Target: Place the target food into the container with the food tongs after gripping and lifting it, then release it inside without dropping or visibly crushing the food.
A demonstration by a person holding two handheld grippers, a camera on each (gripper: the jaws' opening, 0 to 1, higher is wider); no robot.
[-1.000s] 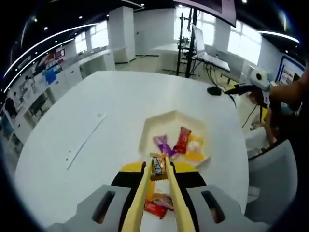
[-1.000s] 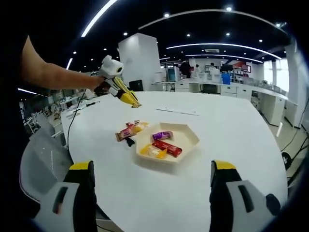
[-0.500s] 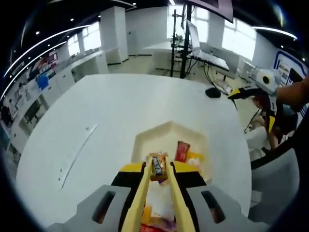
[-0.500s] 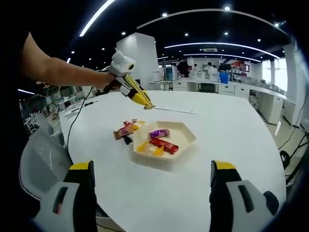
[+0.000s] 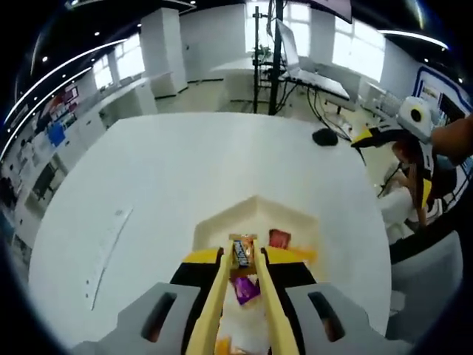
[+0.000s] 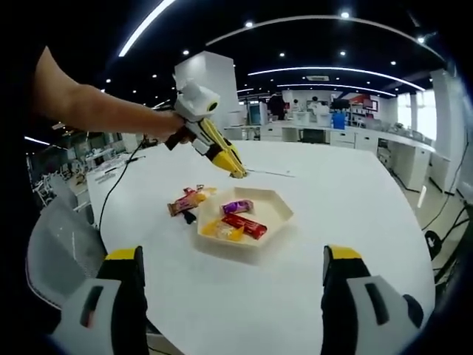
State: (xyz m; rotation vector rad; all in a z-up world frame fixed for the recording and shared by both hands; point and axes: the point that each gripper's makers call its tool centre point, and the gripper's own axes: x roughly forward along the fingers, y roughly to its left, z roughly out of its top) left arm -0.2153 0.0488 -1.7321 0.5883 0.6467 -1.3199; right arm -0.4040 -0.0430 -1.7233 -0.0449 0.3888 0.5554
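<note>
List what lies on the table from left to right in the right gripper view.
Loose snack packets → hexagonal tray holding, left to right, a yellow packet, a red bar. The purple packet sits behind those two, so its place is unclear.

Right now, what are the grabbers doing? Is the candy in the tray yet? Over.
Left gripper shut on candy bar, high above white tray. Not released yet. Right gripper open, empty. Nothing in the way.

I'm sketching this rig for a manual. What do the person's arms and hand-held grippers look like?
Each hand-held gripper has grey jaws with yellow-and-black tips. The left hand-held gripper carries long yellow tongs and a white camera box. The person's forearm is bare, no sleeve showing.
</note>
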